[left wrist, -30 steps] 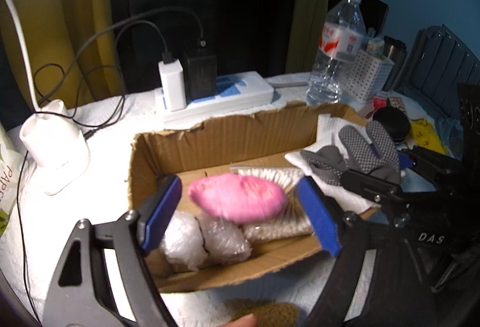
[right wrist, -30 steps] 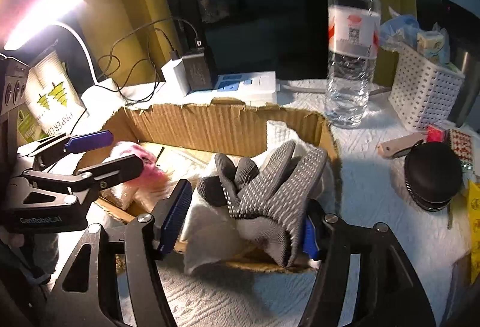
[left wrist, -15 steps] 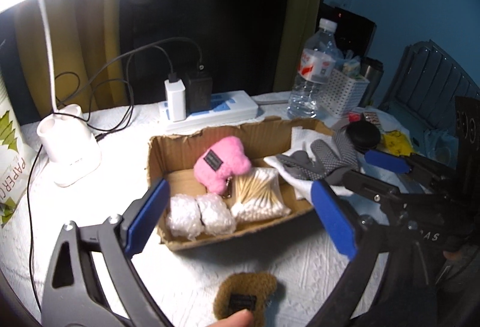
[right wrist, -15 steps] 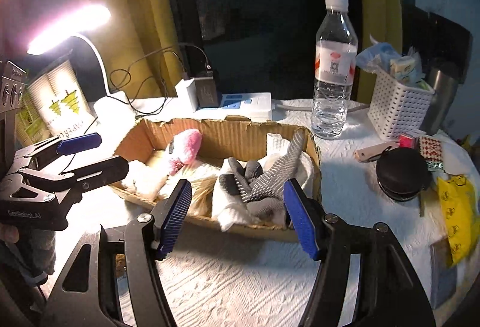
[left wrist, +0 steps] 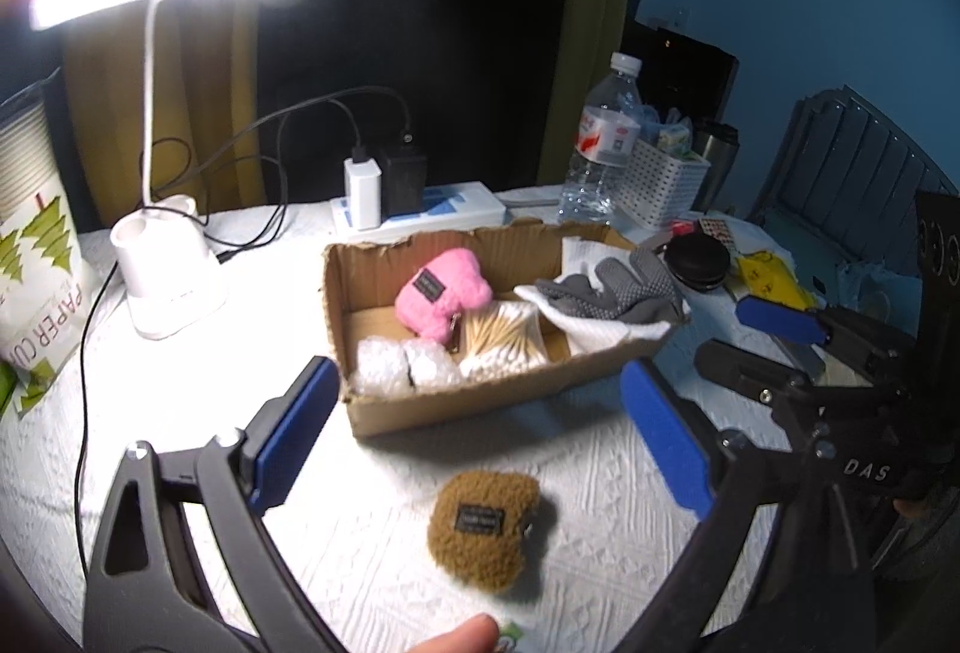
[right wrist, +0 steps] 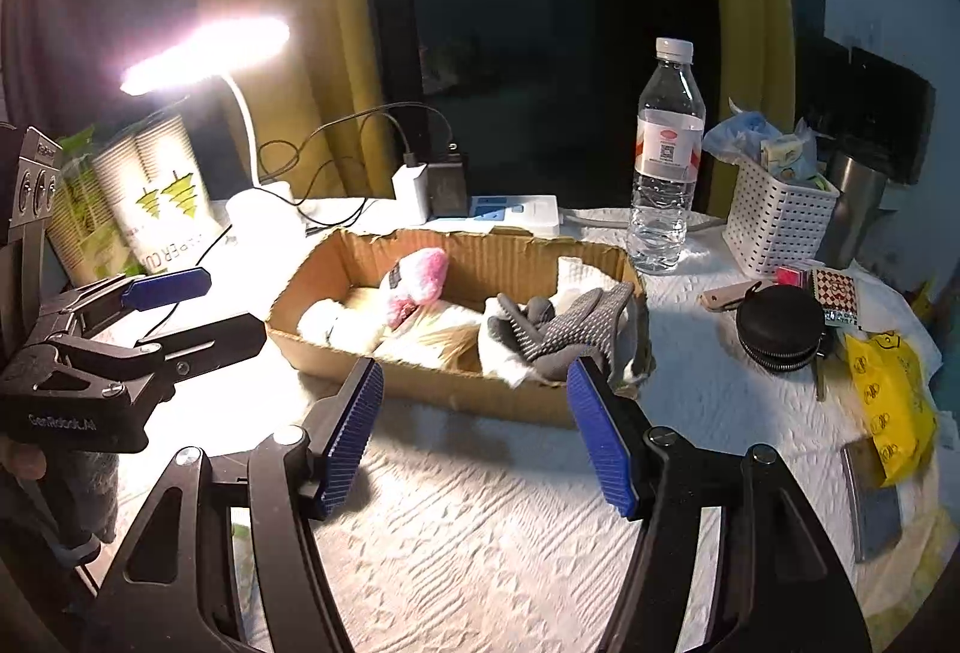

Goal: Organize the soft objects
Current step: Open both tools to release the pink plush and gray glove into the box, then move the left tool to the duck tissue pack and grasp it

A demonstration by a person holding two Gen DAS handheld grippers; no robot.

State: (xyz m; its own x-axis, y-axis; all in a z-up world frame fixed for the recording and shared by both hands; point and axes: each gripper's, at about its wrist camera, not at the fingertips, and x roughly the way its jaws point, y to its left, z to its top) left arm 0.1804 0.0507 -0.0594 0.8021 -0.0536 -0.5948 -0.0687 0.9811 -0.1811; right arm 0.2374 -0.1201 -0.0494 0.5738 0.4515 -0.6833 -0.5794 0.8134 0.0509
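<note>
Both grippers have pulled back from the cardboard box (left wrist: 480,407) since half a second ago, so it now sits ahead of the jaws. The left gripper (left wrist: 474,431) has its jaws spread wide and empty, and the brown plush pouch (left wrist: 489,530) lies on the desk (right wrist: 480,533) just below and between them, likely the next pick. The right gripper (right wrist: 477,437) also gapes open, holding nothing. Ahead in the box rest the pink plush pouch (left wrist: 444,290), grey gloves (right wrist: 570,332), and cotton swabs (left wrist: 501,341), grouped as sorted soft things.

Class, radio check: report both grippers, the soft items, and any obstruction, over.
Left gripper open, empty; right gripper open, empty. Pink plush and grey gloves in cardboard box; brown plush outside on tablecloth. Nothing blocking it.
</note>
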